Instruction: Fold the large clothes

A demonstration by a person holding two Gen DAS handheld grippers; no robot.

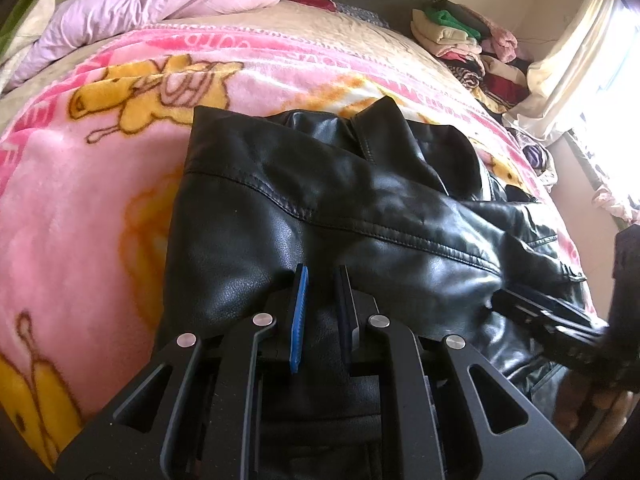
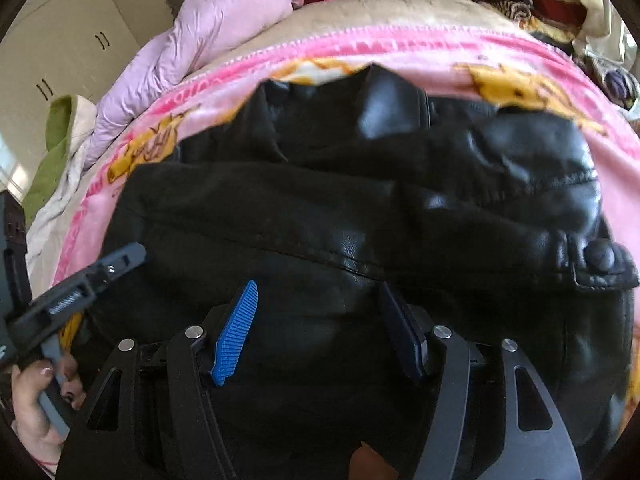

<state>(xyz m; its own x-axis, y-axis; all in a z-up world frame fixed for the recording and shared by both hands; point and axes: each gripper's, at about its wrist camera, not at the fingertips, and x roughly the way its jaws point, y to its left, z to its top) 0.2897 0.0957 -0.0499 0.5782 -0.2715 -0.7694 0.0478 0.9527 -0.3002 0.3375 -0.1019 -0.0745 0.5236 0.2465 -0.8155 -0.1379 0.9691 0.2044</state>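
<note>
A black leather jacket [image 1: 340, 200] lies partly folded on a pink cartoon-print blanket [image 1: 80, 200], collar toward the far side. My left gripper [image 1: 322, 276] sits at the jacket's near edge, its pads close together with a fold of leather pinched between them. In the right wrist view the same jacket [image 2: 320, 208] fills the middle, a snap-button tab [image 2: 600, 260] at its right. My right gripper [image 2: 318, 284] hovers just above the leather, jaws wide apart, nothing pressed between the fingers [image 2: 236, 320]. Each gripper shows in the other's view: the right gripper [image 1: 540, 312], the left gripper [image 2: 80, 288] with a hand [image 2: 36, 412] on it.
A lilac quilt [image 1: 160, 4] is bunched at the bed's far left. A pile of folded clothes [image 1: 460, 36] sits at the far right corner near a bright curtained window [image 1: 580, 60]. Cream wardrobe doors [image 2: 60, 40] stand left of the bed.
</note>
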